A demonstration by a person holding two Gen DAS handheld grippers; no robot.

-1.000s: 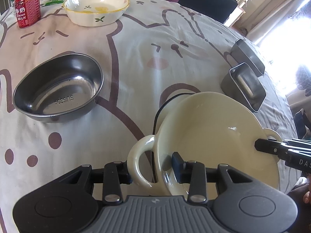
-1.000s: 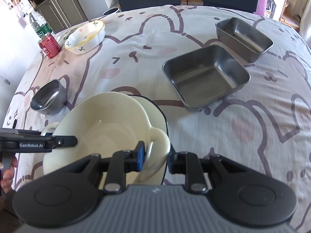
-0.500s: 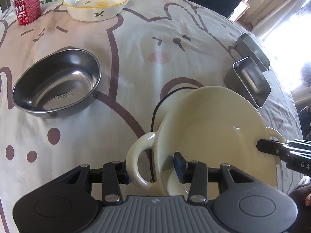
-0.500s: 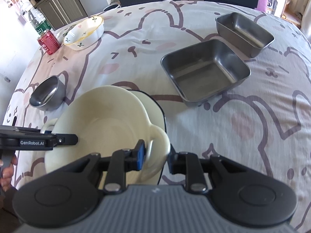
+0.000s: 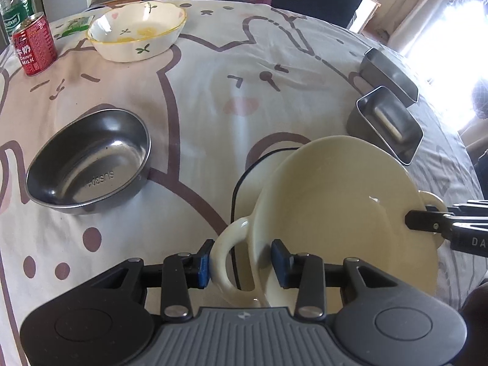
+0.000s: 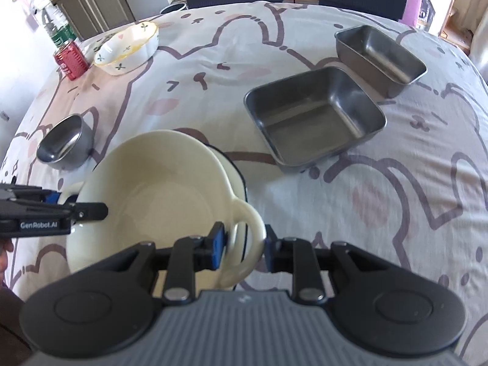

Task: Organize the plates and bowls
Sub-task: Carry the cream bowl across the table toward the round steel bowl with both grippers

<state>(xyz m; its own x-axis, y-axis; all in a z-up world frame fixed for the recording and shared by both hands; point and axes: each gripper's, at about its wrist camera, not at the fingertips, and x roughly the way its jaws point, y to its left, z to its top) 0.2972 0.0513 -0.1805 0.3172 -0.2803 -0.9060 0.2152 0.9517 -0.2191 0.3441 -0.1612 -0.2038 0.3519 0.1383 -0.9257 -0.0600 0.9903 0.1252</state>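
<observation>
Bunny tablecloth; cream bowl tilted, handles toward each tongs.

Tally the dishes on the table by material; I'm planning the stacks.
Cream ceramic: 2, the handled bowl and the plate under it
Floral ceramic: 1, bowl
Steel: 3, round bowl, square tray, loaf tray
Total: 6

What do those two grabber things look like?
Both are black, with ribbed grey bodies, round black side caps, silver screws and blue pads. The left gripper has white lettering "GenRobot.AI" on its side; the right gripper shows letters starting "DA".
</observation>
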